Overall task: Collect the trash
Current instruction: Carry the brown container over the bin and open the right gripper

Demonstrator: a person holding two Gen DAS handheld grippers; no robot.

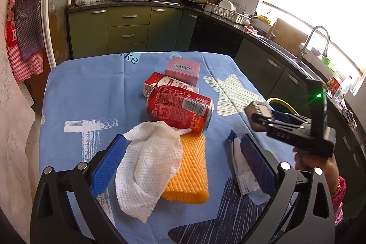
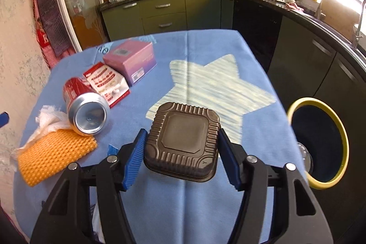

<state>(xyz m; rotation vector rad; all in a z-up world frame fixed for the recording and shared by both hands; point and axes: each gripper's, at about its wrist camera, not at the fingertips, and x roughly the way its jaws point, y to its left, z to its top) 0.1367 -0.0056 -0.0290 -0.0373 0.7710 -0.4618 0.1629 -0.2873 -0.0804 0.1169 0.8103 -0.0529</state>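
Right wrist view shows the right gripper (image 2: pixel 181 145) pinching a brown plastic tray (image 2: pixel 183 141) by its two sides, lifted over the blue tablecloth (image 2: pixel 205 49), probably so it can go in the yellow-rimmed bin (image 2: pixel 318 141) beside the table. I cannot see what the bin holds inside. The left gripper (image 1: pixel 183 159) is spread wide and empty above a white paper towel (image 1: pixel 146 173).
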